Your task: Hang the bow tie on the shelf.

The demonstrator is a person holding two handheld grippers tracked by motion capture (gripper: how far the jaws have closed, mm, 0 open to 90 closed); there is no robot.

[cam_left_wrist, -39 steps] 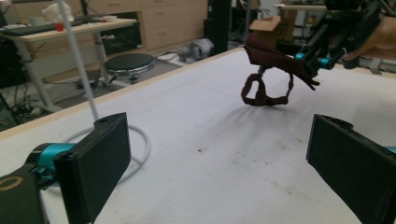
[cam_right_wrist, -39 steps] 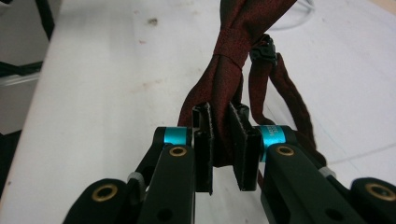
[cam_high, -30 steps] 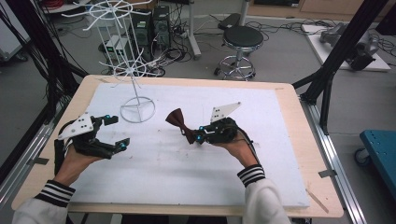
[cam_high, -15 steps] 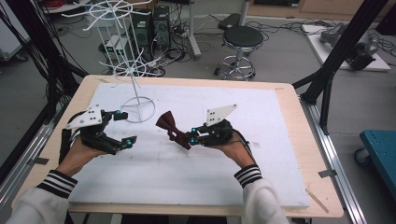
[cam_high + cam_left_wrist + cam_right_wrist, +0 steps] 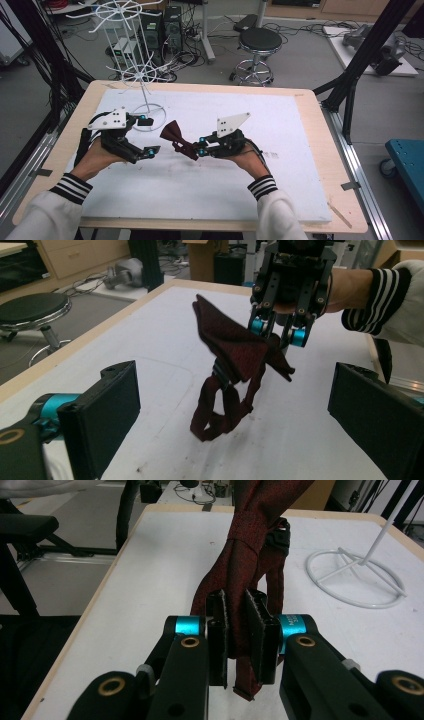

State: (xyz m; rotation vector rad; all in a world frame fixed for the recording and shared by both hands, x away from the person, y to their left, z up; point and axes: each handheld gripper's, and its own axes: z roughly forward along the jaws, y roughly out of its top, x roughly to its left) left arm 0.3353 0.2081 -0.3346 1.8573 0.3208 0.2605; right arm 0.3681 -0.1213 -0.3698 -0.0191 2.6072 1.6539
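A pale wooden table (image 5: 320,130) topped with a white foam board (image 5: 280,115) stands in a workshop with a grey floor (image 5: 300,60). Beyond its far edge sits 1 round black stool (image 5: 257,40) on a chrome base, amid loose cables and stacked computer cases (image 5: 172,22). Black frame struts (image 5: 365,55) rise at the right, a white platform (image 5: 370,55) lies behind them, and a blue cart (image 5: 407,160) stands at the right edge
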